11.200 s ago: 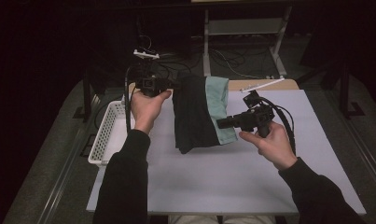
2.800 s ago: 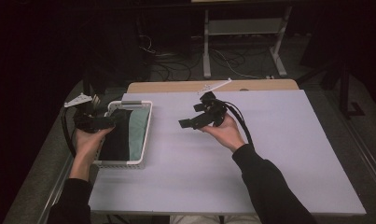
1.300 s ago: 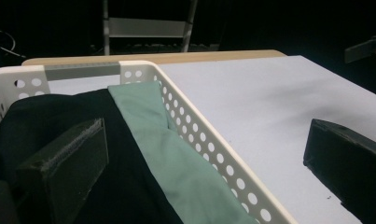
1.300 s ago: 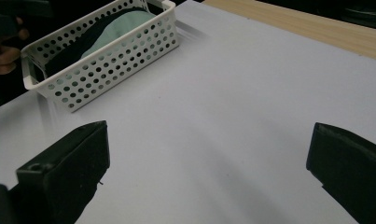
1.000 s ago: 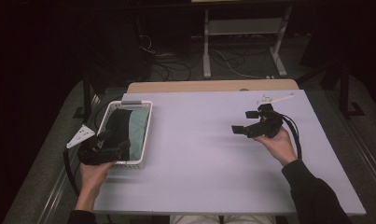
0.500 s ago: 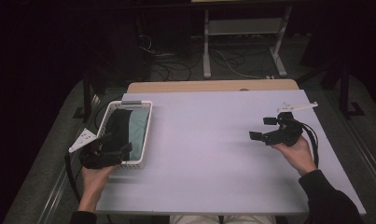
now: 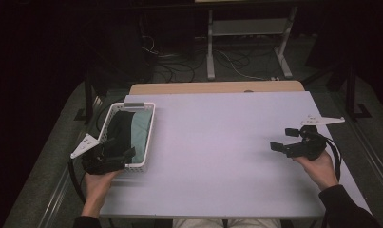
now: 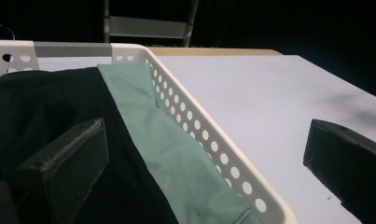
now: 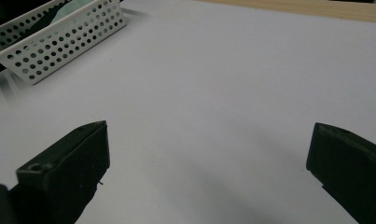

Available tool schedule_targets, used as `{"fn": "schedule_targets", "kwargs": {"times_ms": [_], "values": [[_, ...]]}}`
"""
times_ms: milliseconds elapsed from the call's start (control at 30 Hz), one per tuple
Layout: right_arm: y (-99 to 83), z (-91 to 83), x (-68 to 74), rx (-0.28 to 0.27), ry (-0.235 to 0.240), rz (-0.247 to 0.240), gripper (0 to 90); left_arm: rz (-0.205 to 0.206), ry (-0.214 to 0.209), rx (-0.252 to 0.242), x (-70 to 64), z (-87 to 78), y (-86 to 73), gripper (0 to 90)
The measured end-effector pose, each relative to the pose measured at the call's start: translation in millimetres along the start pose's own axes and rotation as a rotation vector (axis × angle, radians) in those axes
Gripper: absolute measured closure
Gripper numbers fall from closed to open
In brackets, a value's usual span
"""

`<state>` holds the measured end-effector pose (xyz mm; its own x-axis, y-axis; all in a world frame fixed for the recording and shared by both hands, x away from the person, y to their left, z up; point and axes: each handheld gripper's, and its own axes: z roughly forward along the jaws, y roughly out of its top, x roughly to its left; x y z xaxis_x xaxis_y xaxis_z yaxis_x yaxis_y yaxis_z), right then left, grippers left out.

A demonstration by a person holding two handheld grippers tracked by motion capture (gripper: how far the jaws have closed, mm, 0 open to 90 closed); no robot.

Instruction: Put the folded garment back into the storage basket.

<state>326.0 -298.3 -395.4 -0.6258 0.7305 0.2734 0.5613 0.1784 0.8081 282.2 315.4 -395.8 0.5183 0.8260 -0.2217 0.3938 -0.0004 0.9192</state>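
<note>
Tongs gaping and empty, your left tongs (image 7: 125, 156) straddle the near wall of the white basket (image 7: 148, 124) holding the folded garment (image 7: 124, 133), while your right tongs (image 7: 280, 146), equally agape, hover over bare bench (image 7: 217, 142)—stowing looks finished, withdrawal next.

Both tools are black, blocky, with flat matte jaws (one shows a small screw hole); left tool (image 7: 107, 159), right tool (image 7: 297, 146). Grey three-cornered plates top them; dark sleeves, black cable lower right.
</note>
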Motion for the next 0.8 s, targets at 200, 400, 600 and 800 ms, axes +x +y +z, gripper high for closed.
{"fn": "schedule_targets", "kwargs": {"times_ms": [200, 400, 600, 800], "values": [[-12.2, -10.5, -4.9, -0.024, -0.024, 0.024, 0.0, 0.001, -0.003, -0.006, -0.3, 0.4, -2.4, 0.0], [-26.4, -19.4, -8.0, -0.025, -0.05, 0.019, 0.0, 0.003, 0.001, -0.012, 0.1, -2.1, -3.0, 0.0], [-40.1, -26.4, -8.7, -0.013, -0.062, 0.012, 0.0, 0.001, 0.002, -0.01, -0.1, -2.7, -4.1, 0.0], [-49.7, -34.7, -12.1, -0.031, -0.072, 0.021, 0.0, -0.004, 0.002, -0.01, -0.4, -2.8, -3.9, 0.0]]}}
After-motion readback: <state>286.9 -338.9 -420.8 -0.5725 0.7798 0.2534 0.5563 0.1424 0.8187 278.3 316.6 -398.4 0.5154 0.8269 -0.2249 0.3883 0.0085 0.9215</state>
